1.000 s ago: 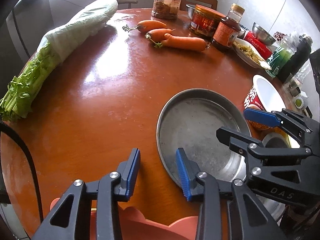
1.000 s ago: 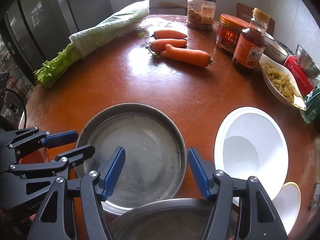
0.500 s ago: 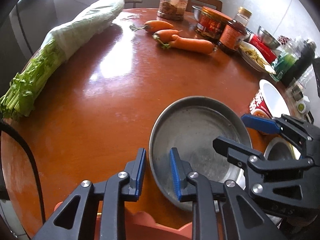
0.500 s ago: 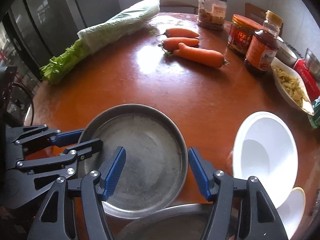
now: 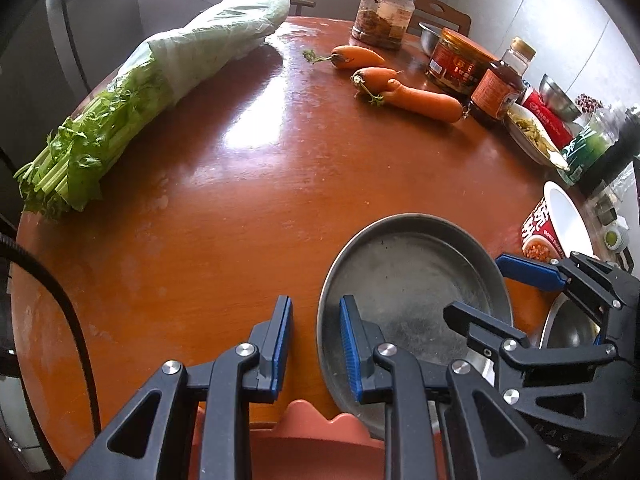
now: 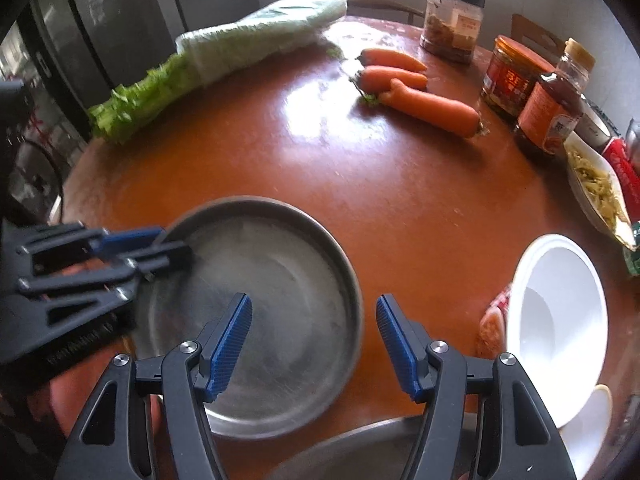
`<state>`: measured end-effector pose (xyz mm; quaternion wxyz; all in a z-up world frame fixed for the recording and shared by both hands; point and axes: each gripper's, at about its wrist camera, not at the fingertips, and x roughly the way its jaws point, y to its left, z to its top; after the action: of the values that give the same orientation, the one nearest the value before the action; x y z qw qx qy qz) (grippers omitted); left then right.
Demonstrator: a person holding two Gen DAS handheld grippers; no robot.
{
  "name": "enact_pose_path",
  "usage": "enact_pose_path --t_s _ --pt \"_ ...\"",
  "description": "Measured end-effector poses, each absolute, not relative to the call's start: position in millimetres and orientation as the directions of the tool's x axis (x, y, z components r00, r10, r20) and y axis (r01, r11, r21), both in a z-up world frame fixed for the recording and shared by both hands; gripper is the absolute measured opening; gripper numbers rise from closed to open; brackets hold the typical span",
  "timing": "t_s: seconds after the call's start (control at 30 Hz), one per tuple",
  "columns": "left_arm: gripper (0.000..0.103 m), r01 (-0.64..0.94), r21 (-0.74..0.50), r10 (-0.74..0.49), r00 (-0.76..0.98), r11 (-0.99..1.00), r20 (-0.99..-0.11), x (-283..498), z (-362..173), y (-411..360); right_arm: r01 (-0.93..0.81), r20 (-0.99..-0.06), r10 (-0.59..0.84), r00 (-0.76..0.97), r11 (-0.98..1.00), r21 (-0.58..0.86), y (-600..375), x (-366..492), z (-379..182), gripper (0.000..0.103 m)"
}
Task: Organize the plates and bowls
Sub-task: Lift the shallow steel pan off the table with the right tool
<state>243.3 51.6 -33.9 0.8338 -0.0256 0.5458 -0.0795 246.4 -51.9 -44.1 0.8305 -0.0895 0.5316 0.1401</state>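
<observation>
Round, glossy red-brown wooden table (image 5: 248, 184) fills the left wrist view, crowded along its far edge with jars, three orange carrots (image 5: 400, 84) at 1 o'clock and a bagged bunch of green celery (image 5: 132, 112) at 10 o'clock. At 5 o'clock the shallow round steel plate (image 5: 412, 296) is seen, its near-left rim pinched by the left gripper (image 5: 316, 344), whose blue pads are pressed together on the thin wall. A red-printed white paper bowl (image 5: 560, 224) stands at 3 o'clock.

From the right wrist view the same steel plate (image 6: 264, 292) lies at 6 to 7 o'clock, held at its 9 o'clock rim. The right gripper (image 6: 314, 344) is spread above it, nothing being touched. The paper bowl (image 6: 560, 312) is seen at 4 o'clock, and the rim of a second steel dish (image 6: 360, 452) at 6 o'clock.

A one-sided hold on slick metal is judged risky: the plate could pivot and slip when lifted, or be swung into the bowl just beside it.
</observation>
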Motion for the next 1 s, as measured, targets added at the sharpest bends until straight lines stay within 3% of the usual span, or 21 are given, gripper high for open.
enact_pose_path --t_s 0.03,0.1,0.2,1.0 --pt "0.025 0.11 -0.122 -0.156 0.391 0.986 -0.907 243 -34 50 -0.329 -0.91 0.138 0.392 0.944 0.001 -54 246 -45 0.066" --pt "0.025 0.122 -0.118 -0.157 0.391 0.985 -0.907 242 -34 47 -0.332 -0.913 0.159 0.377 0.943 0.028 -59 246 -48 0.049" --pt "0.025 0.137 -0.117 -0.162 0.39 0.984 -0.906 241 -34 42 -0.348 -0.909 0.171 0.379 0.937 0.031 -57 245 -50 0.037" --pt "0.025 0.065 -0.177 -0.185 0.51 0.982 -0.84 238 2 68 -0.351 -0.823 0.242 0.514 0.935 0.056 -49 244 -7 0.035"
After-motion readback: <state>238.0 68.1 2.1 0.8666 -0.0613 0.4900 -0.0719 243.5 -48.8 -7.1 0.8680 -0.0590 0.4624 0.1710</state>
